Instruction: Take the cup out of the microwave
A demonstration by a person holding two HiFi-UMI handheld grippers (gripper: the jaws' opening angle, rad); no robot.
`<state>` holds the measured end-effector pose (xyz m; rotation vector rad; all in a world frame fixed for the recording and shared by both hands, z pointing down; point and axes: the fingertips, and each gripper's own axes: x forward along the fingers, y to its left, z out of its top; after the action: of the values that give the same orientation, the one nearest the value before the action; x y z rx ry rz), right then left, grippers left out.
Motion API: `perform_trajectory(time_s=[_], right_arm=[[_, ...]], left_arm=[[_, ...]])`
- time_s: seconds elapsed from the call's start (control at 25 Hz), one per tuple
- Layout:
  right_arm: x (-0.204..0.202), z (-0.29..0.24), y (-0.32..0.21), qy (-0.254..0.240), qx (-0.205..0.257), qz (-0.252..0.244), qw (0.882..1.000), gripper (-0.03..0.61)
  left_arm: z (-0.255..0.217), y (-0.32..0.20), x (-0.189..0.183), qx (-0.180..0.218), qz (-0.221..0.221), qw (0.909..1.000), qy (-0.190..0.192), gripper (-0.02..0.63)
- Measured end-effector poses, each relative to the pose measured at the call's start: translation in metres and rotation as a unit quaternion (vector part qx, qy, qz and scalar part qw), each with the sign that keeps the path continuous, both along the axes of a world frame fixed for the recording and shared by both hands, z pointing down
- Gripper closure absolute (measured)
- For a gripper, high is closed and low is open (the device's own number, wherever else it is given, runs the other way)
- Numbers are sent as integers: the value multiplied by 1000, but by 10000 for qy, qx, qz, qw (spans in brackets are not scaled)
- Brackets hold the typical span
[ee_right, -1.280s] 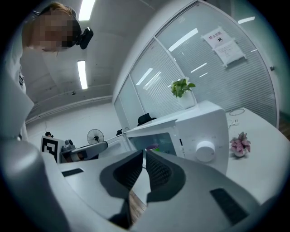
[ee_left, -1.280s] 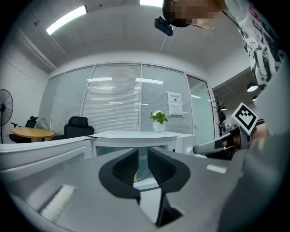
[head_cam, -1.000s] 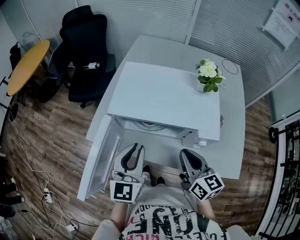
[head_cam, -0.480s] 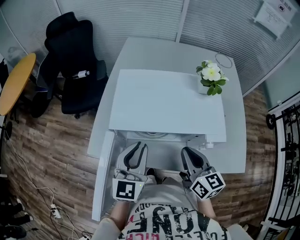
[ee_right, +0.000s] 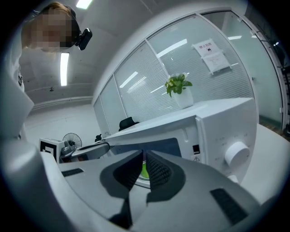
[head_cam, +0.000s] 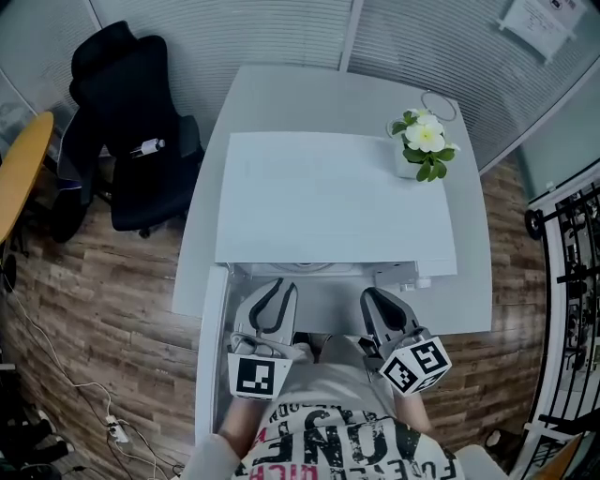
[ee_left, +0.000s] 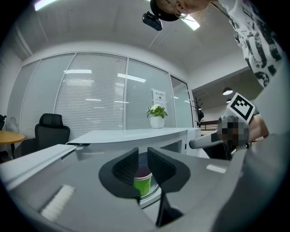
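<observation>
Wood-plank floor (head_cam: 94, 309) surrounds a white table (head_cam: 281, 94) that stands against a wall of closed blinds (head_cam: 234, 28), with a black office chair (head_cam: 122, 122) to its left and the edge of a yellow round table (head_cam: 19, 173) beyond that. On the white table sits a white microwave (head_cam: 328, 197), and a potted plant (head_cam: 422, 145) with white flowers stands at its back right corner. The microwave door (head_cam: 210, 347) is swung open to the left, so the cavity faces the person. From above, the microwave's top hides what is inside. The 2 grippers are held side by side in front of the opening, both pointing into it. The left gripper (head_cam: 275, 291) has its jaws apart with a clear gap and nothing between the pads; through that gap the left gripper view shows the green cup (ee_left: 143, 180) upright on the glass turntable (ee_left: 154, 192) inside the cavity, apart from the jaws. The right gripper (head_cam: 373, 298) has its jaws much closer together, leaving only a slim gap, and they hold nothing; in its own view just a sliver of the green cup shows through the gap, again back inside the microwave. To the right of the opening, that view also shows the control panel with 1 round white dial (ee_right: 236, 154).
</observation>
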<state>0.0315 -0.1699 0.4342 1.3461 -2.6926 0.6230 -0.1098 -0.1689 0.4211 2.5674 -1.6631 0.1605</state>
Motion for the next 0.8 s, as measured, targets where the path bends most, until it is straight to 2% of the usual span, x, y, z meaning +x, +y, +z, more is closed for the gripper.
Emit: perform_trajectory(time_s=[0.28,0.8], right_arm=[[-2,-3,-1,9,25,-3,10000,554],[8,-8,-4,-144,98,75,9998,554]], left_arm=[[-1,-2,0,41,18,10000,22,541],[-6,-4,4,117,-6,9998,-159,541]])
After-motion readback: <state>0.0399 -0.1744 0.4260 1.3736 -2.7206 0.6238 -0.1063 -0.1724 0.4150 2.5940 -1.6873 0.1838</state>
